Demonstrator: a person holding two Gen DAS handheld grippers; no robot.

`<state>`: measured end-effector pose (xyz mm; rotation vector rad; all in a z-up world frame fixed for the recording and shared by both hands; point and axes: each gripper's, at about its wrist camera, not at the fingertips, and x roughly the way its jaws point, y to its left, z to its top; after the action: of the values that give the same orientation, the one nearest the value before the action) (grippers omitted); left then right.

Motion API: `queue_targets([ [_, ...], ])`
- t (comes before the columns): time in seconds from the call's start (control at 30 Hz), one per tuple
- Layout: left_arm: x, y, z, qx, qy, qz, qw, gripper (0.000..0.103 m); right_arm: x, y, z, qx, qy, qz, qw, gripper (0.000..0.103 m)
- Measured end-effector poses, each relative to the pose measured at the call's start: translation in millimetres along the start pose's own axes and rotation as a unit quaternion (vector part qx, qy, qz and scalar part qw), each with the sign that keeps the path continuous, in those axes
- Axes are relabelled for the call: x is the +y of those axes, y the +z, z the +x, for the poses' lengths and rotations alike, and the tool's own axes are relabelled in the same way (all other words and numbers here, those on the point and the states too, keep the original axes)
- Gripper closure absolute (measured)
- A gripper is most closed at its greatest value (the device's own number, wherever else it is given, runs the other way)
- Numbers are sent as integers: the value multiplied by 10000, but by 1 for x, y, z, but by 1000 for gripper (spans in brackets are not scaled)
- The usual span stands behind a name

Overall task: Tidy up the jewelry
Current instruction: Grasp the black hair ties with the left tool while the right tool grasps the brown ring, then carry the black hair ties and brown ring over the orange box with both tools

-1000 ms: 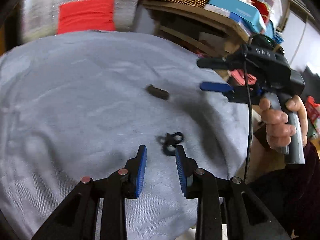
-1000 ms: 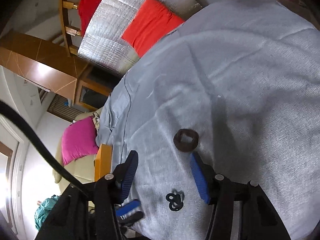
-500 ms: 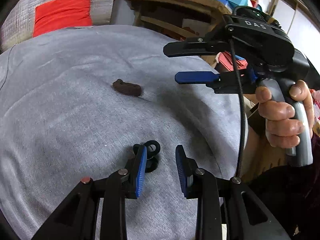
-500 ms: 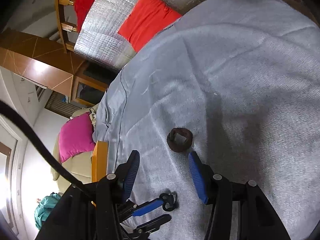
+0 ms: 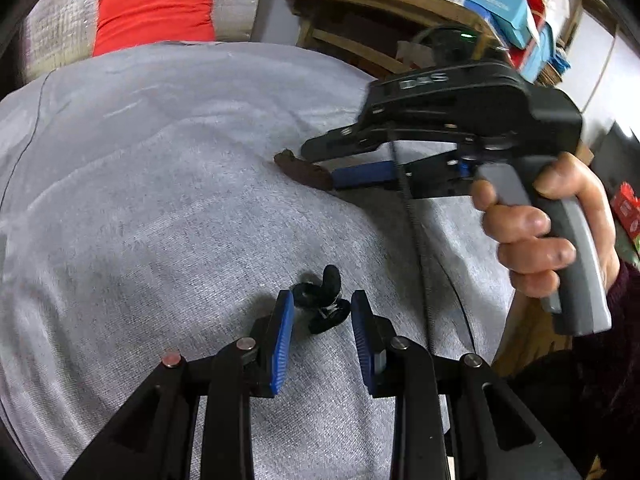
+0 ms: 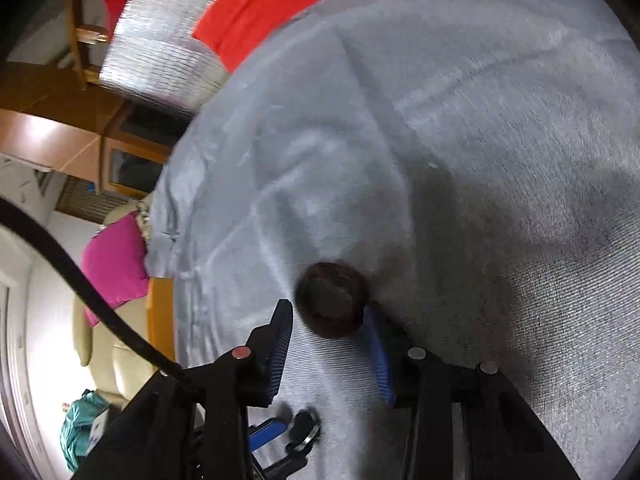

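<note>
**Jewelry sort: both pieces on the cloth, neither lifted**

Surface: bench under a grey cloth (image 5: 160, 208). No tray, box or other container for the jewelry is in either view, so the destination cannot be told.

Item 1: brown ring-shaped piece (image 6: 332, 300), dark, hollow centre, lying flat on the cloth. Right gripper (image 6: 328, 320) is down at it and its jaws are closing, with the piece between the blue pads (image 6: 280, 352). The far pad sits at the piece's rim; the near pad looks just apart. Firm contact not confirmed; the frame is blurred.

Item 2: small black looped piece (image 5: 322, 300), several joined rings, possibly a clasp or earring; too small to say. It lies on the cloth between the tips of the left gripper (image 5: 322, 312), whose jaws stand apart with gaps on both sides; not gripped.

Progress (judgement): early. Nothing sorted or picked up; both pickups and placements remain.

Writing: embossed letters on the right gripper's black body (image 5: 460, 104) in the left view, blurred, unreadable. Printing on the blue boxes (image 5: 480, 0) on the shelf is illegible.
</note>
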<state>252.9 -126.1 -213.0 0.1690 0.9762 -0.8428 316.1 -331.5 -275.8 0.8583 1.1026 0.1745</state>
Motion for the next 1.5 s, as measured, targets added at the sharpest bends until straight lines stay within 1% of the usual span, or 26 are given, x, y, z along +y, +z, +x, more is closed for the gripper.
queue_targets([
  [0.07,-2,0,1,40,-25,62,10000,73,2,0,2,-5,-35,-34,10000,65],
  [0.13,0,0,3,69,-47,15,10000,73,1,0,5,2,-54,-38,10000,69],
  [0.2,1,2,2,71,-111,-98,9999,73,-2,1,8,4,-130,13,9999,82],
  [0.3,-2,2,1,38,-139,-69,9999,73,-6,1,7,-68,-176,61,9998,93],
  [0.33,-4,3,1,25,-154,-21,9999,73,-8,1,5,-97,-203,50,9997,95],
  [0.4,-8,3,3,32,-213,32,9998,73,-7,1,2,-163,-258,2,9995,95],
  [0.53,-10,2,7,94,-234,57,9997,90,-8,0,-10,-326,-157,-28,9993,95],
  [0.63,-13,-1,7,66,-230,29,9997,94,-4,2,-15,-432,-111,-39,9990,95],
  [0.8,-8,1,-5,-147,-176,6,9997,95,-8,2,-21,-454,-149,10,9989,95],
  [0.97,12,6,-22,-319,-65,-97,9994,95,-9,3,-23,-478,-164,23,9987,95],
  [1.1,30,9,-30,-468,73,-295,9984,95,-4,1,-21,-478,-148,-6,9987,95],
  [1.27,51,15,-45,-690,326,-520,9957,95,4,-2,-19,-485,-140,-90,9987,95],
  [1.4,62,14,-56,-891,546,-735,9918,95,15,-4,-15,-530,-96,-209,9983,95],
  [1.5,71,4,-68,-1026,686,-823,9889,95,27,-8,-6,-490,-58,-307,9983,95],
])
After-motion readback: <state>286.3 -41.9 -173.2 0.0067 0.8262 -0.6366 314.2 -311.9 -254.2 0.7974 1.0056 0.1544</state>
